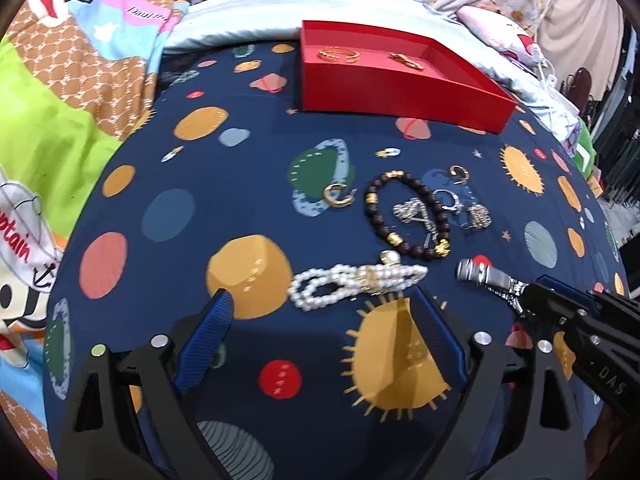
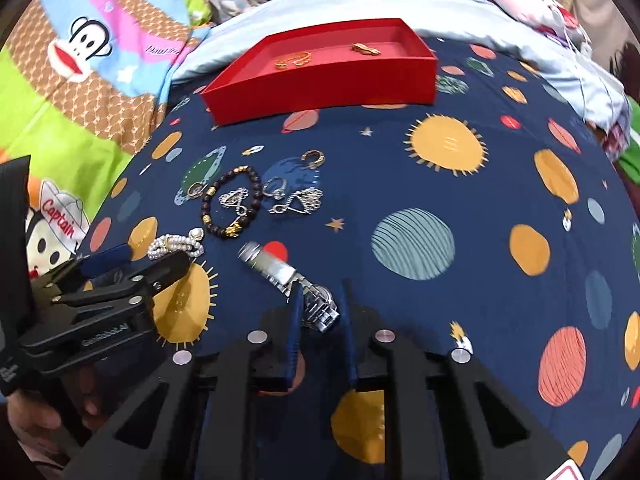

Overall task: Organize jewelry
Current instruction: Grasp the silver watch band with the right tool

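- Two grippers are in my hands, over a dark blue sheet (image 1: 168, 168) with planets on it.
- My right gripper (image 2: 320, 300) is squeezed tight on a silver watch (image 2: 296, 280). The watch band sticks out past the fingers, toward the other jewelry.
- My left gripper (image 1: 320, 304) is wide apart and holds nothing. Its blue fingers (image 1: 212, 320) sit just by a white pearl bracelet (image 1: 356, 284), which lies flat on the sheet.
- A dark bead bracelet (image 1: 404, 212) lies a bit past the pearls, with a silver chain (image 1: 412, 212) inside its ring.
- A gold ear cuff (image 1: 338, 196) is just to the left of the beads.
- A silver ring (image 1: 450, 200) and a shiny silver piece (image 1: 478, 216) are to the right, and another gold cuff (image 1: 458, 172) is just past them.
- A red box (image 1: 400, 92) sits at the far side, open on top. Two gold pieces are in it: a gold bangle (image 1: 338, 55) and a gold clip (image 1: 406, 61).
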Demonstrator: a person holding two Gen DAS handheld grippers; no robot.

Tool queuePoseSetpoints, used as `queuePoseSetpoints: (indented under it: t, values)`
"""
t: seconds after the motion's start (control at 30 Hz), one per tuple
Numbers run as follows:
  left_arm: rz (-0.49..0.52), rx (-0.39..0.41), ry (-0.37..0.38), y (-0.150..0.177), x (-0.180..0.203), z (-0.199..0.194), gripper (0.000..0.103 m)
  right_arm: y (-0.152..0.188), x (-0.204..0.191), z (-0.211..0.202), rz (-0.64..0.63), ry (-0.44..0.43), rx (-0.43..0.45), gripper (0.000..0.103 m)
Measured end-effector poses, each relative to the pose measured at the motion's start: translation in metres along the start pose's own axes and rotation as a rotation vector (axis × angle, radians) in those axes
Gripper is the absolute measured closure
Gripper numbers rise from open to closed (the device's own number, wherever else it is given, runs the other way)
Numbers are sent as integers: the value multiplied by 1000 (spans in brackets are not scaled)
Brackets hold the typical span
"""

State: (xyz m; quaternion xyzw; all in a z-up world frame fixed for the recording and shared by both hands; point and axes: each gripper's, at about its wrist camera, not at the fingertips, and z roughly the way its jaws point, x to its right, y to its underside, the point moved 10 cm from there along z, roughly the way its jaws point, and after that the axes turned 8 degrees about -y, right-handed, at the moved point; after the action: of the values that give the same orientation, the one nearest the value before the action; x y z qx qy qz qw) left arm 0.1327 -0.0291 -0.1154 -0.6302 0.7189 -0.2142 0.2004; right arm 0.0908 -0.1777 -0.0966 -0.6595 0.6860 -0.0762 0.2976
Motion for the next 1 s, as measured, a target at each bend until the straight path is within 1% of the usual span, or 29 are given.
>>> queuePoseSetpoints:
  t: [0.03,0.1,0.13,0.2,0.27,0.33,0.4,0.43,0.47,0.5,0.57,0.63,0.73,0.8,0.87,0.93,1.0]
  values:
    - [10,7,2,-2,2,0,22,0,2,-1,4,6,1,88]
    - [27,18,7,-6,7,2,26,1,2,0,5,3,-1,88]
    - [35,23,12,-7,8,3,30,1,1,0,3,0,-4,88]
    - [56,30,20,-11,12,4,32,3,-1,1,-4,-12,-12,88]
    - [77,33,27,-13,15,4,42,4,-1,1,-7,-20,-15,87]
    - [91,33,37,-13,18,3,48,5,-4,2,-20,-37,-22,81]
    - [104,35,44,-11,21,1,55,7,-6,4,-35,-41,-25,78]
    - [107,35,54,-9,24,-1,61,7,-7,4,-46,-36,-22,78]
    - [107,34,68,-8,26,-2,68,8,-9,4,-57,-31,-22,77]
    - [108,30,84,-7,29,-4,72,8,-10,5,-68,-25,-23,77]
    - [103,16,127,-3,35,-7,77,8,-13,7,-93,-9,-29,76]
    - [96,1,157,0,39,-11,78,9,-14,7,-101,-8,-35,76]
    - [86,-5,166,2,40,-12,78,10,-14,6,-94,-18,-38,76]
    - [81,-5,173,1,42,-11,75,9,-14,7,-93,-17,-36,76]
    - [80,-5,171,-2,43,-10,74,9,-14,8,-92,-7,-35,78]
    - [81,-7,174,-2,45,-10,74,8,-14,7,-88,-9,-35,79]
    - [83,-12,180,-2,46,-10,79,9,-13,7,-79,-17,-36,79]
